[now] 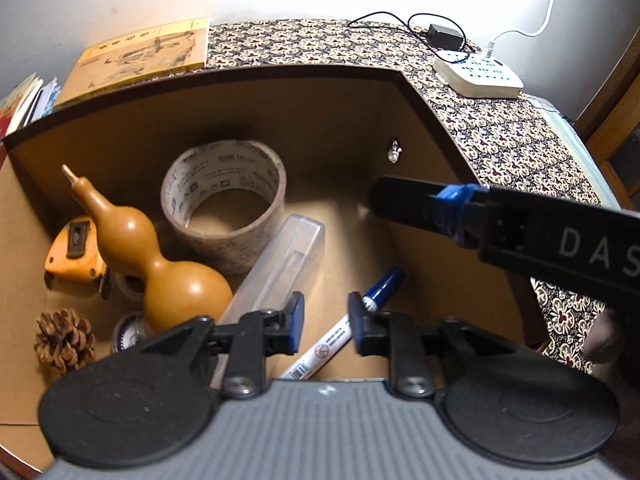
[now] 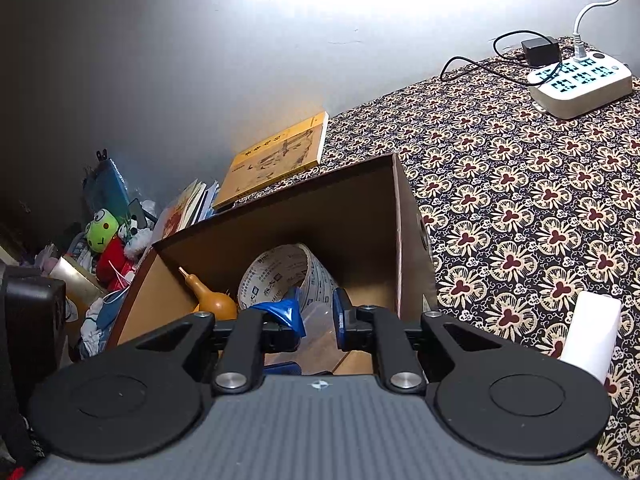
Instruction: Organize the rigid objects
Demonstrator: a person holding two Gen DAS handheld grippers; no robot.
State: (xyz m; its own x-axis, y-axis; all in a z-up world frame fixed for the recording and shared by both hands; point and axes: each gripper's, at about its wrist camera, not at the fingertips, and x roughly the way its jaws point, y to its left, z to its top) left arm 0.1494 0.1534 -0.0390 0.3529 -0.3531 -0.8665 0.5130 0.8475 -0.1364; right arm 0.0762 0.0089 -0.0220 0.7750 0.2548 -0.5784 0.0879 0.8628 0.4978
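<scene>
An open cardboard box (image 1: 352, 128) holds a tape roll (image 1: 224, 204), a brown gourd (image 1: 160, 256), an orange tape measure (image 1: 76, 252), a pine cone (image 1: 64, 340), a clear plastic case (image 1: 276, 268) and a blue-capped marker (image 1: 344, 328). My left gripper (image 1: 325, 325) is open and empty, just above the marker. My right gripper (image 2: 318, 322) is open and empty over the box (image 2: 404, 248); its finger reaches in from the right in the left wrist view (image 1: 420, 200). The tape roll (image 2: 288, 276) and gourd (image 2: 212, 296) lie below it.
The box stands on a patterned tablecloth (image 2: 520, 200). A yellow book (image 1: 148, 56), a white power strip (image 1: 480, 76) with a black adapter (image 1: 444, 36) sit behind. A white object (image 2: 592, 328) lies at right. Plush toys and clutter (image 2: 108, 240) are at left.
</scene>
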